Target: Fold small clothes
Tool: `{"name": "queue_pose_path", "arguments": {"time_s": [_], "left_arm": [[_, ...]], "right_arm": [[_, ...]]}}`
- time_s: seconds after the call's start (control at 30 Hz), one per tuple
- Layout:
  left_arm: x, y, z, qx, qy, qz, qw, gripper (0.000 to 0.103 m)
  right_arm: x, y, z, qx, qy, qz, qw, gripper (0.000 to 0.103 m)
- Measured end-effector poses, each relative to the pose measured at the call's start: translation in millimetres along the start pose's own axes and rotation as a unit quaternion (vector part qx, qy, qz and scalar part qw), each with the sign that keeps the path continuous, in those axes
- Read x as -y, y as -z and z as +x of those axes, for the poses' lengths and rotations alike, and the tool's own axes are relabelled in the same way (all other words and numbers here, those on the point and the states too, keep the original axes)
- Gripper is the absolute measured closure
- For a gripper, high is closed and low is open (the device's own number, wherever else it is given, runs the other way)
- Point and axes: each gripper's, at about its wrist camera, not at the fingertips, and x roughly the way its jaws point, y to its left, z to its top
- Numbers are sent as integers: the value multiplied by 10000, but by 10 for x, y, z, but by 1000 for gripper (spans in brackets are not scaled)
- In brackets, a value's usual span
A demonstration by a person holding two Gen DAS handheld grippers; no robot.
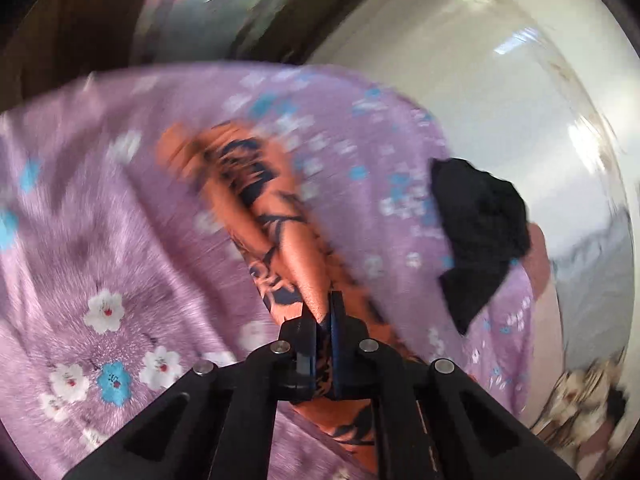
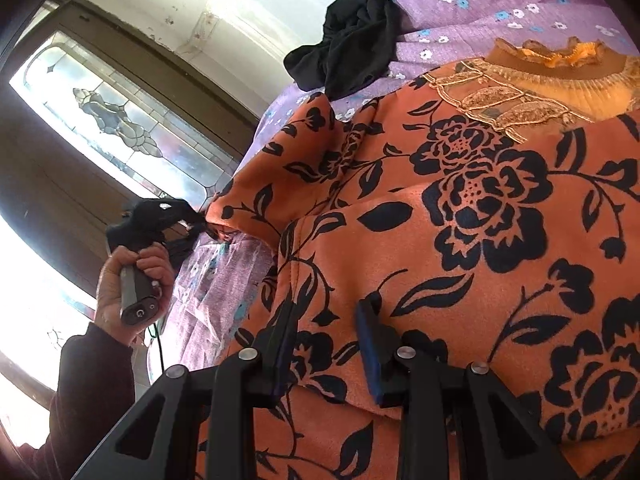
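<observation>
While the orange garment with the black rose print (image 2: 460,240) lies spread over the lilac bedsheet with small white and blue flowers (image 2: 500,8), only one corner of it is truly secured, and that is where trouble could start. If the left gripper (image 1: 324,312) pulls its pinched edge across too quickly, the thin cloth may slide out of the pads, or the whole garment may drag along the sheet and bunch instead of folding flat. A fold carried toward the far left could also catch the crumpled black cloth (image 2: 352,40) lying near the sheet's far edge. The left view is heavily blurred, so how much fabric sits between the pads is hard to judge.

The left gripper is clamped tight on an edge of the orange garment, held by a hand (image 2: 132,280) at the left. The right gripper (image 2: 326,344) stands partly open, its fingers (image 2: 370,344) resting down against the near part of the garment; whether they pinch a ridge of cloth I cannot tell
</observation>
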Motion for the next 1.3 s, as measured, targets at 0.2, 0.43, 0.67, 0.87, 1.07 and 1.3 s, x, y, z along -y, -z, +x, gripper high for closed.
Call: {"name": "queue_pose_path", "arguments": {"time_s": [0.2,0.43,0.67,0.87,1.07,1.3], "left_arm": [[952,254,-559,399,515,1323,9891,98],[2236,1257,-975,364,1340,3123,9398,98],[3075,3047,-698,-748,1564,5298,8302,56],[3127,3313,-772,-611,1738,5641,8049,48],[2605,2154,-738,-79,1281,4279,8946,34],[1775,1742,137,-792,-1044,3478,9284,35]], "right_arm": [[237,-159,-694,315,297,155,9989,67],[659,-510,-1962,1589,586,946,9810,68],[1053,-567,-2708,2460,728,1715,9512,25],[1345,-651,-3006,2766,682,2200,9330,24],[1447,-661,-2778,2147,744,2342,9452,25],[1132,-727,-2118,1379,1129,1554,9716,25]]}}
